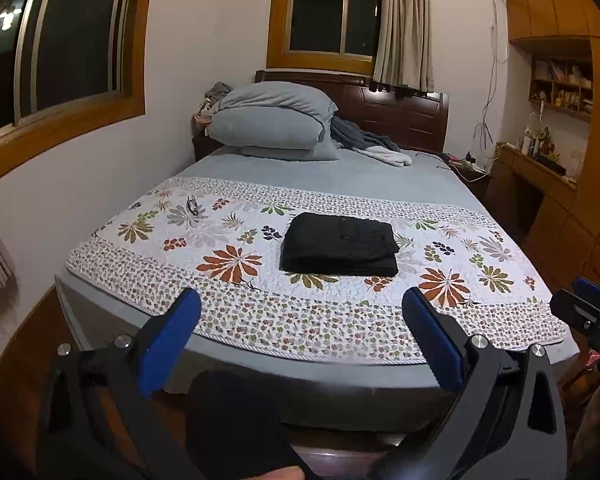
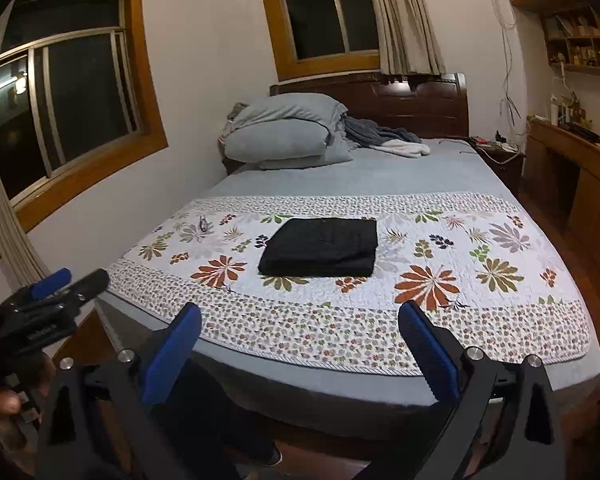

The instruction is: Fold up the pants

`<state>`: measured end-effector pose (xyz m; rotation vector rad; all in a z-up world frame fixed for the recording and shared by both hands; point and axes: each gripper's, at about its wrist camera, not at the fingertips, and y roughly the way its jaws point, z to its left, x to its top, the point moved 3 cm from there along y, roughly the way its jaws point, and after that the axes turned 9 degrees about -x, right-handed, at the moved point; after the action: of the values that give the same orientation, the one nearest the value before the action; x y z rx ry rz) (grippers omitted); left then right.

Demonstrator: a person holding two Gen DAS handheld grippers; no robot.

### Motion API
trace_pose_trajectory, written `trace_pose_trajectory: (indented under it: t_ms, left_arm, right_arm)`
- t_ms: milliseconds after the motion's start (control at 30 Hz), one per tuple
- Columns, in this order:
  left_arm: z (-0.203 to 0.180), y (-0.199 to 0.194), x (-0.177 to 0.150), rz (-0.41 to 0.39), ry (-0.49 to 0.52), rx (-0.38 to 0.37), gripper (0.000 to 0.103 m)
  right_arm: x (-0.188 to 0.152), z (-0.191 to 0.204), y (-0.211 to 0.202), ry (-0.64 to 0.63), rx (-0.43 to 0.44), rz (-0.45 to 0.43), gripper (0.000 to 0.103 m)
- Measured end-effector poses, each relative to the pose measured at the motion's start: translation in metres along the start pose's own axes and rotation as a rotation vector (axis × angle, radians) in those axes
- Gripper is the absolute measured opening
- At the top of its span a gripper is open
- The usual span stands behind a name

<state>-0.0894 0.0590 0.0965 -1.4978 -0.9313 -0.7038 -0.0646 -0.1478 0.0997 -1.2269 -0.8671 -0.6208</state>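
**Folded pants rest on the quilt**

The black pants (image 1: 339, 243) lie folded in a neat stack mid-quilt (image 1: 236, 312) on the bed (image 1: 340, 168). The left hand-held gripper (image 1: 302, 312) and right hand-held gripper (image 2: 300, 324) hover at the foot, both spread wide, grasping nothing.

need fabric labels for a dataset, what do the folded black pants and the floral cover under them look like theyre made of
Folded black pants: a thick, matte woven cloth, possibly denim or heavy cotton; the folded layers hold firm, stacked edges and show no sheen. Floral cover: a quilted printed cotton, seemingly, given its puckered stitched surface and corded edge.
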Motion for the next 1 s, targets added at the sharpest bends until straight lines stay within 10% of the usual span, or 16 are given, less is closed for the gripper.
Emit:
trace_pose_trajectory:
  t_ms: [1000]
  left_arm:
    - [0.012, 0.087, -0.028, 0.118, 0.021, 0.039, 0.1]
  right_arm:
    - [-0.025, 0.027, 0.096, -0.058, -0.012, 0.07, 0.099]
